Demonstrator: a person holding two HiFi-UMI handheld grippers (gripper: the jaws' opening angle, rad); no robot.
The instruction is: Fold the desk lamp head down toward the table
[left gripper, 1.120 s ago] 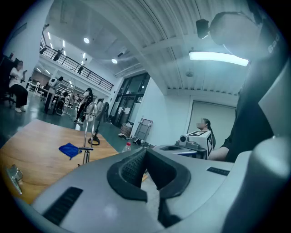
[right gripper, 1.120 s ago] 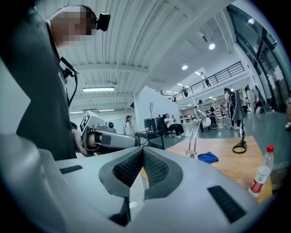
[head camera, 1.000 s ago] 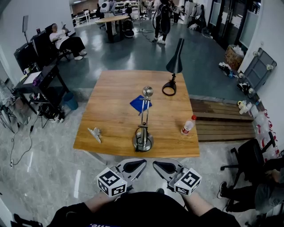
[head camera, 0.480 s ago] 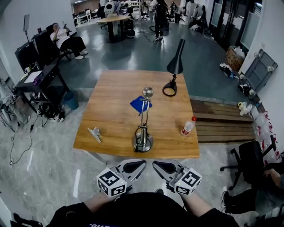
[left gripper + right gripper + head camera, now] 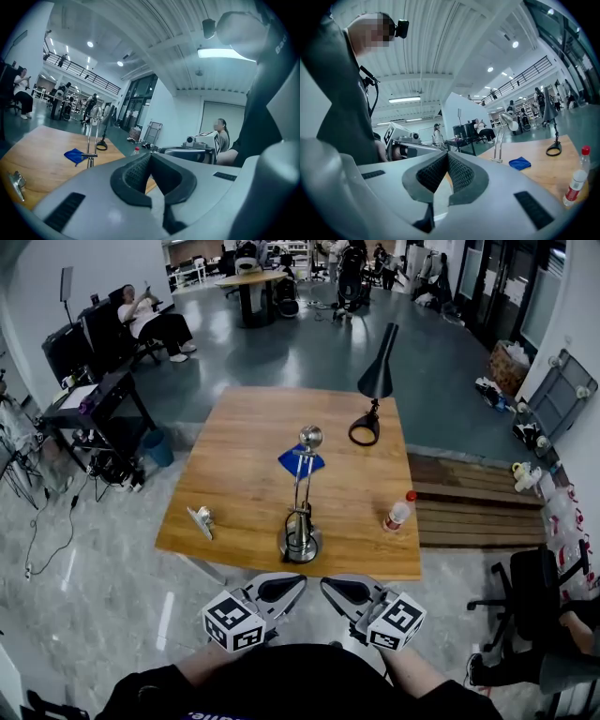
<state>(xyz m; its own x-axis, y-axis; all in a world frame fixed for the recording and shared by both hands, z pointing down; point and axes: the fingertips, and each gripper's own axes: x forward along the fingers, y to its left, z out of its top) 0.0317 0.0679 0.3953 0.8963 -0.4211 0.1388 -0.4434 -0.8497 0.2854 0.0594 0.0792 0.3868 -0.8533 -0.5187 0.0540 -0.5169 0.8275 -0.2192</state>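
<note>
A silver desk lamp (image 5: 301, 512) stands upright near the front of the wooden table (image 5: 244, 442), its round head (image 5: 310, 436) up on a straight stem. A black desk lamp (image 5: 377, 374) stands at the far right, cone head raised above its ring base (image 5: 363, 432). My left gripper (image 5: 300, 578) and right gripper (image 5: 324, 581) hover side by side just off the table's front edge, in front of the silver lamp's base and apart from it. Both are shut and hold nothing. The silver lamp (image 5: 93, 133) also shows beyond the shut left jaws, and the same lamp (image 5: 506, 133) beyond the right ones.
A blue cloth (image 5: 300, 461) lies behind the silver lamp. A plastic bottle (image 5: 398, 512) with a red cap stands at the front right, and a metal clip (image 5: 200, 519) lies at the front left. People and furniture are further back in the room, and a wooden platform (image 5: 469, 507) adjoins the table's right side.
The head view has shifted slightly. Both grippers stay shut in the same place in front of the table, and nothing on the table has moved.
</note>
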